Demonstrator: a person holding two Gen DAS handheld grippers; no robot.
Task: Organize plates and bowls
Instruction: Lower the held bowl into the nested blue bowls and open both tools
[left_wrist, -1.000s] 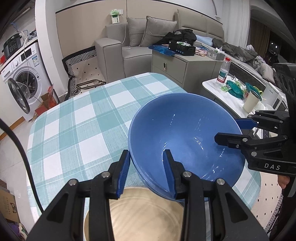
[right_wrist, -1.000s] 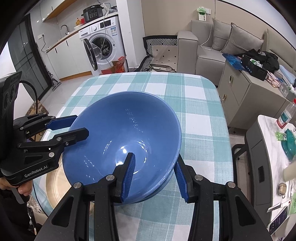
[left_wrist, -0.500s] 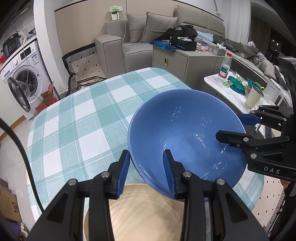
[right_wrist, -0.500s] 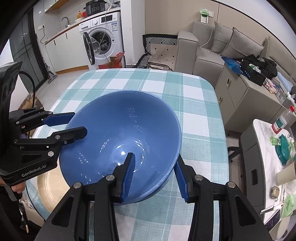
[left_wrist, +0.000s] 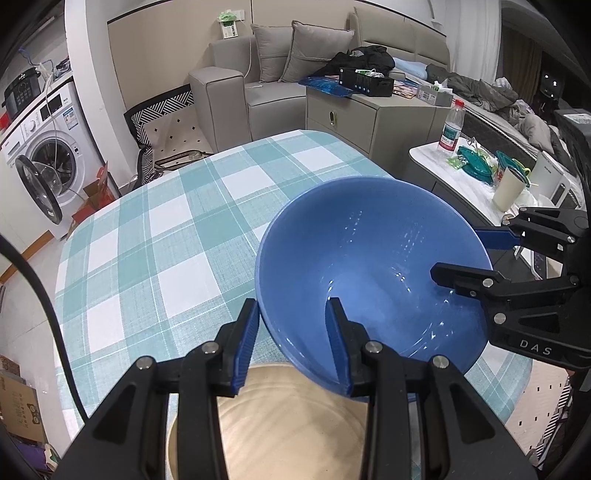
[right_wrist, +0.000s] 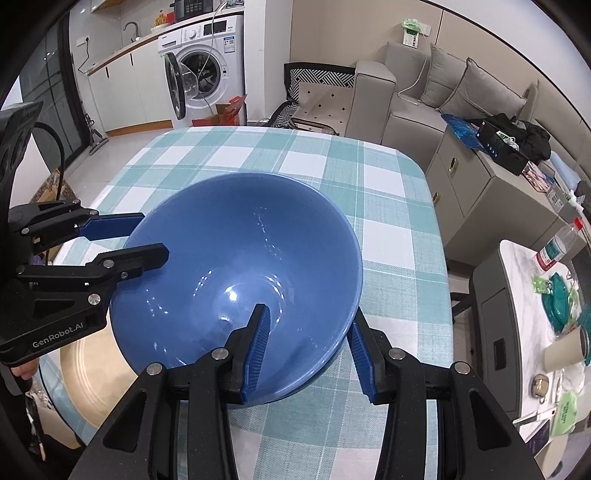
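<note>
In the left wrist view, the left hand-held gripper (left_wrist: 291, 341) is clamping the near rim of the blue bowl (left_wrist: 373, 266), which is hanging tilted over the checked surface (left_wrist: 155, 236) and a beige plate (left_wrist: 280, 424). In the right wrist view, the right hand-held gripper (right_wrist: 308, 347) is clamping the opposite rim. The bowl is apparently being carried; next it needs lowering level, then both grips releasing.

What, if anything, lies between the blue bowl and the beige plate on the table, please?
Nothing visible does. The blue bowl is held by its rim in the left claw and right claw, tilted partly over the beige plate, whose visible surface is bare.
</note>
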